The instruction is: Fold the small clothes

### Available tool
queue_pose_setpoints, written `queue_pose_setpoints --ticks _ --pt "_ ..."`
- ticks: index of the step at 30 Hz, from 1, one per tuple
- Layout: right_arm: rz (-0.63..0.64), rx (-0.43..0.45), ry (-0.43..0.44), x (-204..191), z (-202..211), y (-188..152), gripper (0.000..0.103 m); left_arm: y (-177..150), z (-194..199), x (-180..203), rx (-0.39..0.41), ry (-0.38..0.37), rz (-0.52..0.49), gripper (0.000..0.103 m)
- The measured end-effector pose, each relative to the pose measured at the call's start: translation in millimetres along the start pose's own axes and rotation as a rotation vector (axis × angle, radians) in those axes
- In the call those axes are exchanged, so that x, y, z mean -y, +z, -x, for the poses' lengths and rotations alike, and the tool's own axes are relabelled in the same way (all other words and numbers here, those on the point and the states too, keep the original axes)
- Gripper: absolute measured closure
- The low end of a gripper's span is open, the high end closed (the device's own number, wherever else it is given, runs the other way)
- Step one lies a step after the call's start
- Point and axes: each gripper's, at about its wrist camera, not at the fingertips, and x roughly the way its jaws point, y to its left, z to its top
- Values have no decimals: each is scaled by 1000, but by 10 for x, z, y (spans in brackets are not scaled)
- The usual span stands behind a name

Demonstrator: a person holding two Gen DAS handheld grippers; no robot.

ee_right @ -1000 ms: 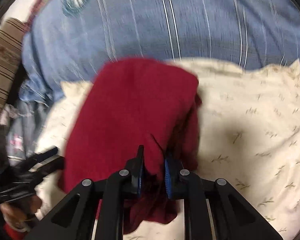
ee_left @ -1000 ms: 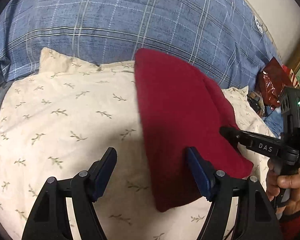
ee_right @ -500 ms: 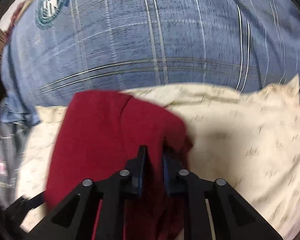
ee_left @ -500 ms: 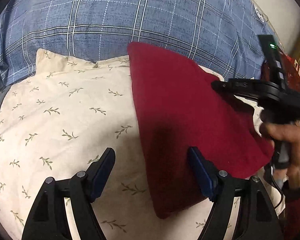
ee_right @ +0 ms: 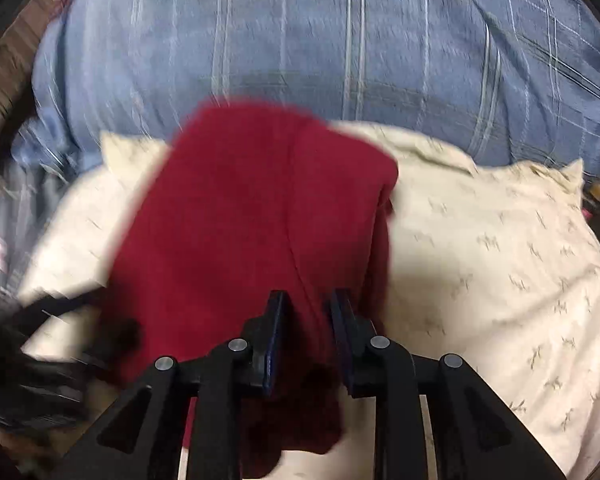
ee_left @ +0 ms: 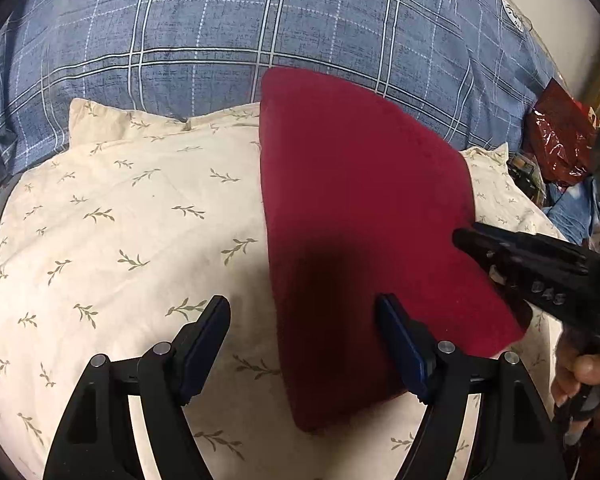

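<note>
A dark red folded garment (ee_left: 364, 232) lies on a cream leaf-print pillow (ee_left: 132, 240). My left gripper (ee_left: 304, 344) is open, hovering over the garment's near left edge and holding nothing. My right gripper (ee_left: 464, 238) shows at the right of the left wrist view, its tip at the garment's right edge. In the blurred right wrist view the right gripper (ee_right: 308, 340) has its jaws a little apart over the red garment (ee_right: 252, 216); red cloth lies between them, and I cannot tell whether they still pinch it.
A blue plaid duvet (ee_left: 260, 28) rises behind the pillow. A red crinkly bag (ee_left: 560, 140) and clutter sit at the far right. The left gripper (ee_right: 48, 320) shows as a dark blur at the left of the right wrist view.
The right gripper swung up over the garment half a second ago and has come back down to its right edge. Its jaws have parted slightly. The garment now lies flatter. The left gripper barely moved.
</note>
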Motion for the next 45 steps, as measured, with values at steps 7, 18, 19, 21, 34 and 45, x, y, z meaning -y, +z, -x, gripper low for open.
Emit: queue_pose_setpoints --ticks 7,18,19,21,34,45 --pt "-148 124 130 207 363 -10 21 20 77 -21 11 7 -2 27" --pt "-349 90 253 733 -144 192 17 321 -11 -260 -22 -145 108 25" --pt "-353 84 282 747 -203 209 16 342 -62 -267 -35 -154 106 23" --pt "-362 79 318 756 -285 207 15 387 -213 -281 -65 -184 106 20" --pt "-319 145 417 511 -258 226 61 326 -145 -182 -7 -187 33 47" --pt "-233 134 571 -125 224 38 62 -185 721 -423 11 -49 52 48"
